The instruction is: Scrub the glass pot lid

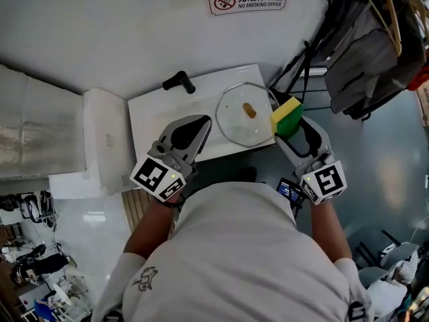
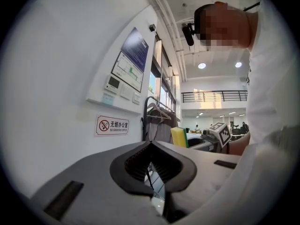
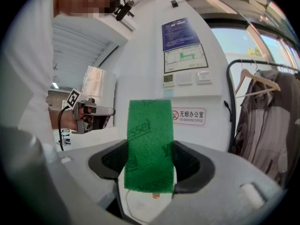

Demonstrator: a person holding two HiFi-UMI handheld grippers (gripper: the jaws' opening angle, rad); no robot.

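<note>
White worktop (image 1: 153, 116) lies just ahead of you, and everything here reads off the glass pot lid (image 1: 234, 125) lying on it. Nearest you, at the lid's left edge, your left gripper (image 1: 207, 121) has its jaws pressed together. A thin glassy edge shows between them in the left gripper view, so I take it you have pinched the lid's rim to keep it from sliding or spinning under pressure. At the lid's right edge, your right gripper (image 1: 293, 131) is clamped on the sponge (image 1: 287, 115), which stands upright in the jaws with its green scouring face turned toward you (yellow foam behind). It hangs just beside the lid's rim and is not yet on the glass, so the scrubbing looks about to begin. At the lid's centre sits the small brown knob (image 1: 249, 111), which your strokes must work around. Beyond the lid's left side lies a black handle (image 1: 178, 82), well apart. Farther still behind the lid, the no-smoking sign (image 1: 247, 0) hangs on the wall, with a clothes rack (image 1: 372, 45) off to the lid's right.
</note>
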